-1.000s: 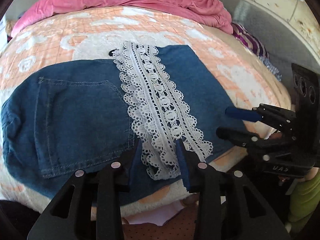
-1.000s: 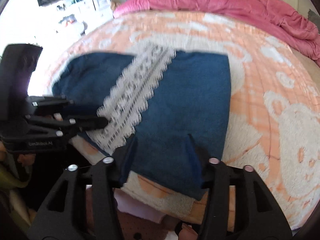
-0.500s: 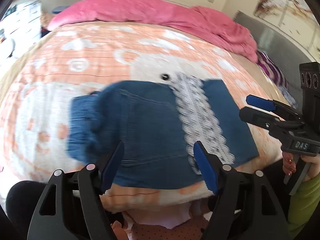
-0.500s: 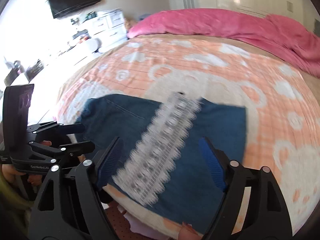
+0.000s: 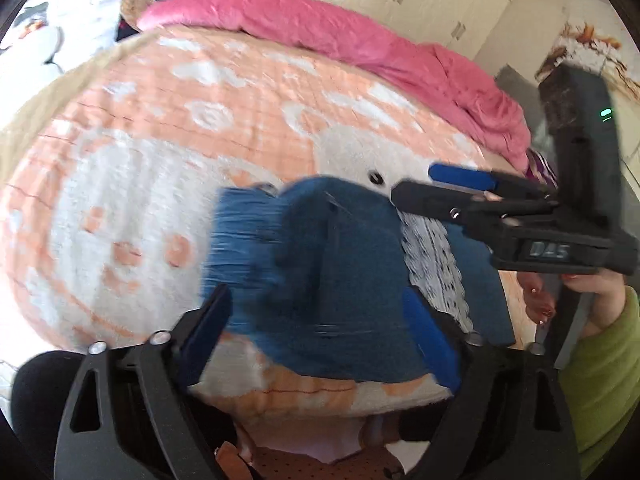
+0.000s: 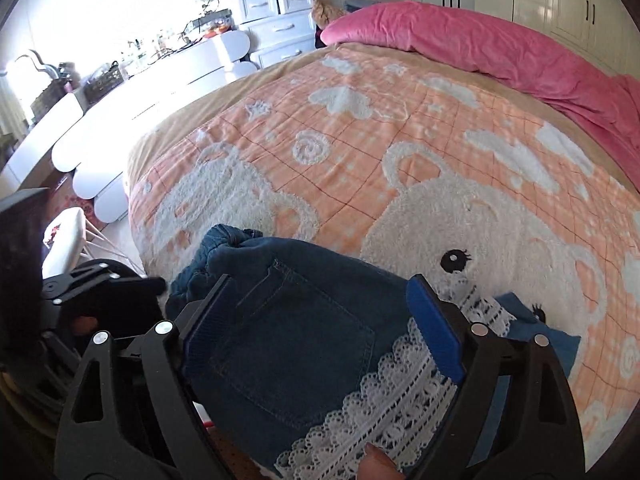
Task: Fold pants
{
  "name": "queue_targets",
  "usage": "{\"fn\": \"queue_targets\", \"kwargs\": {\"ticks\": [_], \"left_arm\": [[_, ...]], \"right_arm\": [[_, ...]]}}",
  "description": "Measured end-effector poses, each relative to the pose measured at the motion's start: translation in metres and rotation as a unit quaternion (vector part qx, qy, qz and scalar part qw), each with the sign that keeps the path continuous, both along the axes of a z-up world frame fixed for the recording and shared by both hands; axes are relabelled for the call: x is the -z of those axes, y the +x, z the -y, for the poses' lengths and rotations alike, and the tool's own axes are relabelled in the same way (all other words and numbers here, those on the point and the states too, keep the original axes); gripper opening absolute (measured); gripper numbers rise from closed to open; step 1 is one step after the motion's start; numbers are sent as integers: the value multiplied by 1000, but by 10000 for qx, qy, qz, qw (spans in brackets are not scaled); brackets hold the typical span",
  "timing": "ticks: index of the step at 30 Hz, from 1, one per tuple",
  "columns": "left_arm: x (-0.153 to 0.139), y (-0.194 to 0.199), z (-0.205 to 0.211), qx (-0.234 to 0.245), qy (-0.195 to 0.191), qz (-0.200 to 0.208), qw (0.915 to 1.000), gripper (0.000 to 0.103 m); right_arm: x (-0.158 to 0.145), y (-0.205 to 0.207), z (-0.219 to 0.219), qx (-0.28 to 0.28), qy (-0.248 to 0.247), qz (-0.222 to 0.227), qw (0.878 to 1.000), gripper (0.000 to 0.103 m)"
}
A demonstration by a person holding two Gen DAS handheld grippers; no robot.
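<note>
1. The bed (image 6: 400,140), under an orange-and-white plush bear blanket (image 6: 460,216), filled both views; a pink duvet (image 6: 500,52) lay bunched along its far edge, well beyond the pants.

2. The folded denim pants (image 6: 304,344) lay on the blanket at the bed's near edge, just in front of both grippers. Their long axis ran across the views, along that edge. The bundle looked compact: dark blue denim with a stitched back pocket (image 6: 296,348) on top, a rumpled end on the side toward the white drawers, and a flat layer past the lace on the other side.

3. A white lace band (image 6: 384,392) crossed the denim at a slant, on the side of the pants away from the drawers.

4. The left gripper (image 5: 316,336) hovered above the pocket half, jaws wide and opening, with nothing pressed between its blue pads (image 5: 430,344); the denim merely showed in the gap beneath.

5. The right gripper (image 6: 320,328) also hung over the pants, jaws wide and opening, holding nothing.

6. Judged from this, both hands were about equally near; the rumpled end lay closer to the left one, should it need tidying.
</note>
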State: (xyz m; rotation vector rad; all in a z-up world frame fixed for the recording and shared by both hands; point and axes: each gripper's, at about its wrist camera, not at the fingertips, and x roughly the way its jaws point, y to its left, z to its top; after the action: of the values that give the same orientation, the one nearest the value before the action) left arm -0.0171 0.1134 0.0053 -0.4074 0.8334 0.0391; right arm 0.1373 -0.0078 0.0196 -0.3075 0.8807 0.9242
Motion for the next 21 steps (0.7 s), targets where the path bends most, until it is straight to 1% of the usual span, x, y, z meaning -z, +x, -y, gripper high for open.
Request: {"fn": "queue_targets", "kwargs": {"ticks": [3, 4, 5, 8, 12, 14, 15, 16, 18, 19, 21], "left_arm": [[-1, -3, -14, -268, -33, 35, 9996, 93], [3, -1, -19, -319, -53, -11, 9995, 93], [11, 2, -23, -383, -99, -140, 9991, 93], [26, 8, -30, -479, -272, -296, 9980, 93], [31, 16, -25, -363, -236, -205, 9989, 93], [38, 22, -23, -208, -404, -219, 9987, 88], [40, 24, -20, -100, -414, -191, 9989, 75], [41, 25, -18, -59, -370, -191, 9991, 71], [44, 27, -16, 28, -429, -170, 9989, 70], [46, 28, -16, 29, -479, -202, 9986, 65], [50, 30, -19, 23, -638, -257, 9976, 62]], "right_arm": [[1, 8, -8, -109, 48, -194, 9997, 81], [1, 9, -12, -168, 50, -241, 9996, 82], [2, 10, -18, -275, 34, -280, 9992, 83], [4, 8, -37, -614, -116, -220, 9978, 84], [9, 9, -60, -1116, -332, -292, 9928, 85], [15, 12, -72, -1329, -432, -395, 9894, 85], [19, 14, -78, -1443, -486, -494, 9871, 85], [24, 15, -86, -1583, -563, -631, 9838, 85], [34, 15, -98, -1768, -718, -743, 9788, 85], [39, 14, -104, -1832, -799, -769, 9768, 85], [54, 15, -115, -1965, -997, -928, 9710, 85]]}}
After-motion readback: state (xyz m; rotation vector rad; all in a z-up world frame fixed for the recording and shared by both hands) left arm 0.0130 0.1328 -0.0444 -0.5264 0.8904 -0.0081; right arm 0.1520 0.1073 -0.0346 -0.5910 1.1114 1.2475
